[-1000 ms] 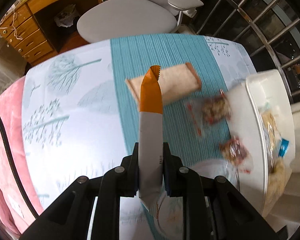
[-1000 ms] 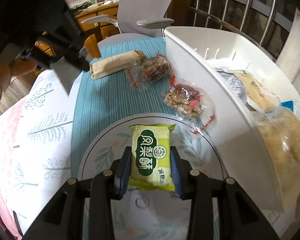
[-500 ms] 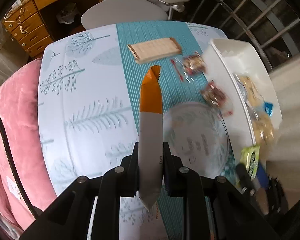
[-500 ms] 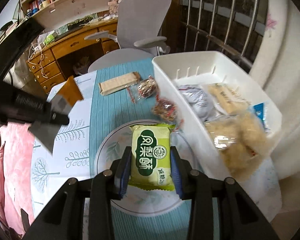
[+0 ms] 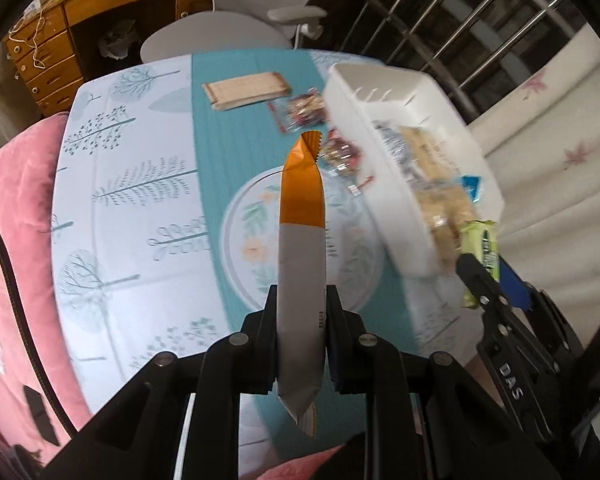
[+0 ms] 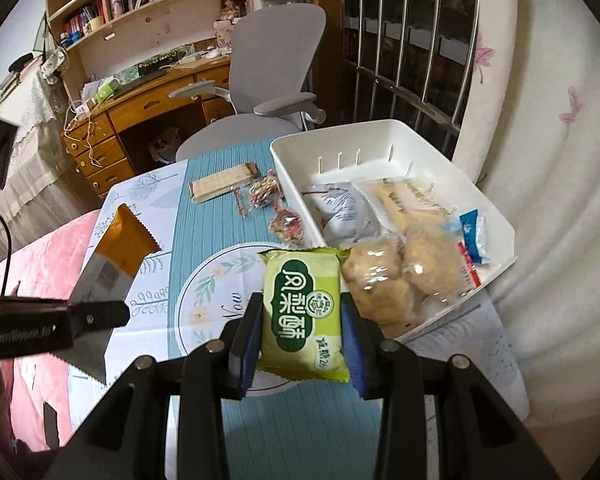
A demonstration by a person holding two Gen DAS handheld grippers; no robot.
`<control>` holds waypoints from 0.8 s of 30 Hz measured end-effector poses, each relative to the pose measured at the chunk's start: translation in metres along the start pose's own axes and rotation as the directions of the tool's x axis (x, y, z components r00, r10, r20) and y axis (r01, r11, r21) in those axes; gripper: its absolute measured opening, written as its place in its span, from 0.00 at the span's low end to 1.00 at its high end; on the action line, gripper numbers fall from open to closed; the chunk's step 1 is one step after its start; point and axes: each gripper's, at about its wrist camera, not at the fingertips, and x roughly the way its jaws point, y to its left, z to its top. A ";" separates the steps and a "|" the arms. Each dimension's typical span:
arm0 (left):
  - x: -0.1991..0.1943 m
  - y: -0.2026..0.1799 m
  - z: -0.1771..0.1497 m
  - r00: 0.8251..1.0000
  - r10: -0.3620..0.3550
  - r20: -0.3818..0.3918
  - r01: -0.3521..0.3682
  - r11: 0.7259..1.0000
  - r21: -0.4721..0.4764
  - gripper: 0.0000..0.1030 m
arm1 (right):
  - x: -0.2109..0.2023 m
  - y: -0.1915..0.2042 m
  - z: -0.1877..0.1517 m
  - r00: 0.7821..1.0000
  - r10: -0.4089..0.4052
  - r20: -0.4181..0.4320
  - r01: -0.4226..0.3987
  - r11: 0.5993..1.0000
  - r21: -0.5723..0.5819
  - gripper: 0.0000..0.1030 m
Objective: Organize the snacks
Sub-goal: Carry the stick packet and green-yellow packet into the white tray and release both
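Note:
My left gripper (image 5: 300, 312) is shut on a long grey-and-orange snack packet (image 5: 302, 224), held upright high above the table; this packet also shows in the right wrist view (image 6: 112, 256). My right gripper (image 6: 302, 336) is shut on a green pastry packet (image 6: 302, 312), lifted above the round plate mat (image 6: 212, 300); the green packet also shows in the left wrist view (image 5: 480, 248). The white bin (image 6: 380, 140) at the right holds several wrapped snacks. A tan wafer bar (image 6: 222, 182) and two clear red-edged snack bags (image 6: 264, 194) lie on the teal runner.
A grey office chair (image 6: 272, 80) and a wooden desk (image 6: 140, 112) stand beyond the table's far edge. A pink cushion (image 5: 16, 240) lies along the left side. A window grille (image 6: 404, 40) and a curtain are at the right.
Both grippers have risen and pulled back from the table with their packets. The table and bin look smaller and farther in both views.

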 end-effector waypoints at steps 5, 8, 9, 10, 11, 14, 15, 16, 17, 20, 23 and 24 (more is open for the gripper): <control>-0.011 -0.031 -0.009 0.996 -0.032 0.080 0.036 0.998 -0.048 0.17 | -0.009 -0.034 0.005 0.999 0.042 0.016 -0.041 0.999 -0.029 0.35; -0.012 -0.051 -0.009 0.993 -0.040 0.115 0.048 0.996 -0.070 0.17 | -0.012 -0.053 0.009 0.997 0.072 0.019 -0.071 0.996 -0.047 0.35; -0.011 -0.058 -0.009 0.992 -0.041 0.123 0.050 0.996 -0.076 0.17 | -0.013 -0.062 0.012 0.996 0.084 0.022 -0.083 0.995 -0.063 0.35; -0.010 -0.066 -0.009 0.990 -0.042 0.131 0.053 0.995 -0.086 0.17 | -0.014 -0.068 0.013 0.996 0.091 0.024 -0.089 0.993 -0.072 0.35; -0.009 -0.073 -0.008 0.989 -0.044 0.140 0.058 0.994 -0.096 0.17 | -0.015 -0.076 0.015 0.995 0.101 0.025 -0.098 0.992 -0.083 0.35; -0.002 -0.095 -0.007 0.986 -0.041 0.161 0.062 0.990 -0.125 0.17 | -0.016 -0.097 0.022 0.993 0.118 0.028 -0.114 0.987 -0.111 0.35; 0.001 -0.103 -0.006 0.985 -0.042 0.170 0.066 0.988 -0.137 0.17 | -0.016 -0.103 0.024 0.992 0.126 0.030 -0.121 0.985 -0.123 0.35; 0.004 -0.109 -0.005 0.984 -0.043 0.176 0.069 0.987 -0.147 0.17 | -0.015 -0.113 0.027 0.990 0.136 0.029 -0.130 0.982 -0.138 0.36; 0.007 -0.114 -0.006 0.983 -0.042 0.179 0.071 0.986 -0.154 0.17 | -0.013 -0.118 0.028 0.990 0.140 0.027 -0.135 0.980 -0.146 0.36; 0.017 -0.135 -0.002 0.980 -0.039 0.196 0.074 0.982 -0.176 0.17 | -0.008 -0.139 0.036 0.988 0.154 0.020 -0.148 0.974 -0.173 0.35; 0.026 -0.152 0.004 0.976 -0.041 0.213 0.082 0.979 -0.186 0.17 | -0.002 -0.157 0.045 0.986 0.167 0.019 -0.160 0.966 -0.201 0.35; 0.029 -0.158 0.006 0.975 -0.042 0.218 0.084 0.979 -0.186 0.17 | 0.000 -0.164 0.048 0.985 0.173 0.020 -0.165 0.963 -0.215 0.35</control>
